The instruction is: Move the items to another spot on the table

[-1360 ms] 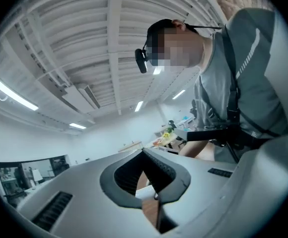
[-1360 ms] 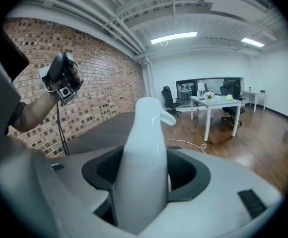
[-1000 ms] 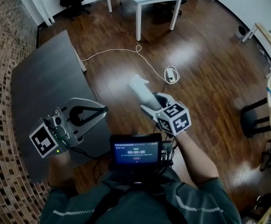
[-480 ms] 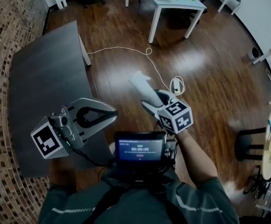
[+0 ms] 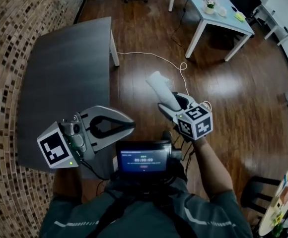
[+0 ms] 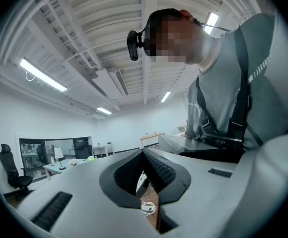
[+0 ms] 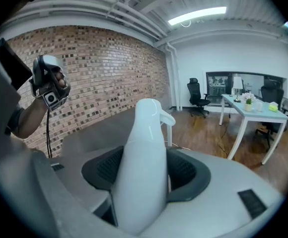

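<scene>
- Running down the far left, a brick wall (image 5: 5, 58) is bordering a dark table (image 5: 64, 68).
- The left gripper (image 5: 130, 126) is hovering over the table's near right edge, pointing right; its jaws are closing tip to tip with nothing between them; in the left gripper view (image 6: 144, 156) the ribbed pads are meeting, and a strip of wood floor is showing below them.
- A screen (image 5: 143, 158) is sitting at the person's chest, between the two grippers.
- A white cable (image 5: 154, 57) is trailing across the floor (image 5: 233, 108), beyond the grippers, from the dark table's leg towards the right.
- The right gripper (image 5: 172, 102) is gripping a white bottle (image 5: 160, 86); the bottle is hanging over the floor, right of the dark table and clear of it, its top pointing away from the person.
- In the right gripper view the jaws (image 7: 146, 170) are standing fairly wide, both pads pressing on the sides of the bottle (image 7: 146, 133); the bottle is rising upright between them, a small lip jutting out near its top.
- A pale table (image 5: 218, 14) is standing at the upper right; small things are sitting on it, too small to name.
- A round table (image 5: 278, 207) is peeking in at the lower right edge.
</scene>
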